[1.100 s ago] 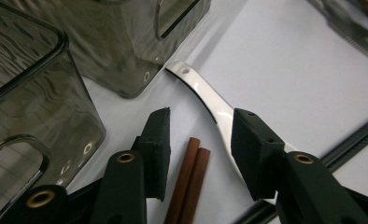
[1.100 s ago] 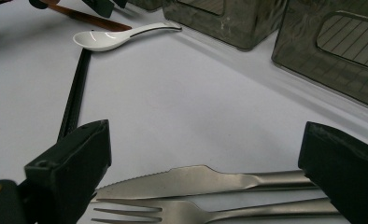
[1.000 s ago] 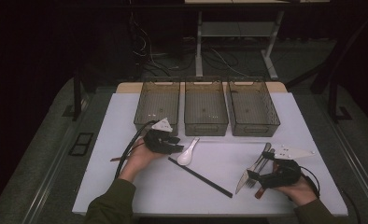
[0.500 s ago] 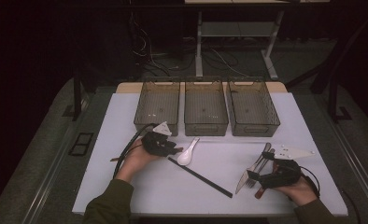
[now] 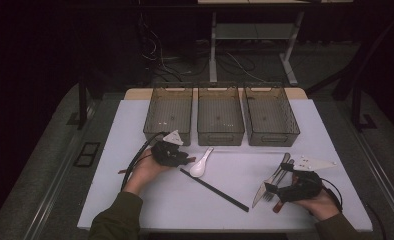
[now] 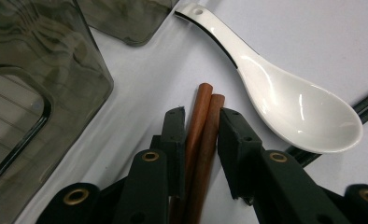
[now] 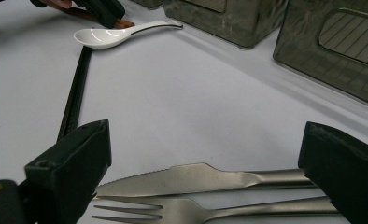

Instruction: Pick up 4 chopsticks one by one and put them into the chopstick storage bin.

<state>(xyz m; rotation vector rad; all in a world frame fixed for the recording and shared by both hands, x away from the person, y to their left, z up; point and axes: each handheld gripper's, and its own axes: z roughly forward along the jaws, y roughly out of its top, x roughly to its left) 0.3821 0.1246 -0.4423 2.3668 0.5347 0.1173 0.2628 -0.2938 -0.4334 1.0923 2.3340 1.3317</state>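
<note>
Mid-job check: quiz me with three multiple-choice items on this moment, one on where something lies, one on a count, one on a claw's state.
1. Where does the white spoon lie?
A. inside the middle bin
B. on the table in front of the bins
C. in the right claw

2. How many grey bins stand in the row?
A. two
B. three
C. four

3. How does the left claw stand?
A. closing around the two brown chopsticks, which sit between its jaws
B. wide open over the fork
C. shut on the spoon

Answers:
1 B, the high view shows it flat on the white mat.
2 B, three side by side.
3 A, its own view shows both sticks between jaws that have just been closing.
</note>
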